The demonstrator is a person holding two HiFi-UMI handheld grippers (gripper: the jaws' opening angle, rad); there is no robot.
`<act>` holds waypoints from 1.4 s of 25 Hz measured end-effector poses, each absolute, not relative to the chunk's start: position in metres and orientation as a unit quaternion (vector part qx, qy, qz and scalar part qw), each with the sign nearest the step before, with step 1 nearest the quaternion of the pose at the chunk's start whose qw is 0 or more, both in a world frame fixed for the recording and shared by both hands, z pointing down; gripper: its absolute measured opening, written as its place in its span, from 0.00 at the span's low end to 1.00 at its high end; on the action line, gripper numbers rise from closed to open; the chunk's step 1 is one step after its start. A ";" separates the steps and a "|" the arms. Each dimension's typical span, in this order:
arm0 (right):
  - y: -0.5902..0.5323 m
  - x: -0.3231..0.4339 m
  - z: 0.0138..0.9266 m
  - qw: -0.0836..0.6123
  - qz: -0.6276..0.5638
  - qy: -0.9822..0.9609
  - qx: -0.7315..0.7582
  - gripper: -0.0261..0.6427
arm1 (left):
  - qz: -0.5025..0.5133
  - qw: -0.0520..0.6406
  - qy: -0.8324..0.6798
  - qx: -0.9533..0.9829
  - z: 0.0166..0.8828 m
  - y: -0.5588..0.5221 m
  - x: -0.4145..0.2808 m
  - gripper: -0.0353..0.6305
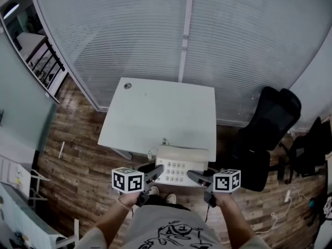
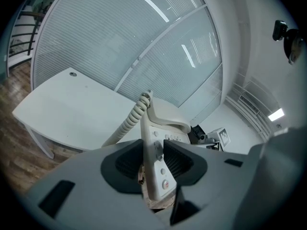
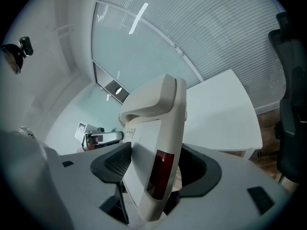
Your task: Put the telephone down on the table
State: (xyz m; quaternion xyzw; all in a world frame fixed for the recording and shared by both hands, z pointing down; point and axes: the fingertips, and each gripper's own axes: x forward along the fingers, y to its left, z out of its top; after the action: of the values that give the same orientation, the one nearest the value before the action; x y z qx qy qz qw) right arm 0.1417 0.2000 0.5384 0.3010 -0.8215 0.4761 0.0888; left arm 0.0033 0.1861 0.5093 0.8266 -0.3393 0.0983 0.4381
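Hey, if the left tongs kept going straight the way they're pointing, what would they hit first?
The phone: the left tongs already clamp its side. The phone hides the line past it. Probably the table comes next, but depth is unclear.

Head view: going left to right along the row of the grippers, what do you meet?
left gripper → telephone, gripped at its two sides → right gripper → black office chair
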 end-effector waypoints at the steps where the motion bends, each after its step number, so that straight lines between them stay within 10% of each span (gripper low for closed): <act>1: 0.199 0.143 0.538 0.087 0.477 -0.822 0.299 0.52 | 0.098 0.438 -0.341 0.826 0.509 0.185 0.005 0.25; 35: 0.038 0.062 0.533 0.080 0.482 -0.811 0.323 0.51 | 0.085 0.436 -0.320 0.837 0.504 0.015 -0.075 0.25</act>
State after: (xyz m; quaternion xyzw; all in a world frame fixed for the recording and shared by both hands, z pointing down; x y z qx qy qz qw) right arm 0.0623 0.0376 0.5329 0.3227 -0.8108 0.4816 0.0804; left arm -0.0751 0.0150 0.5042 0.8370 -0.3199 0.0854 0.4356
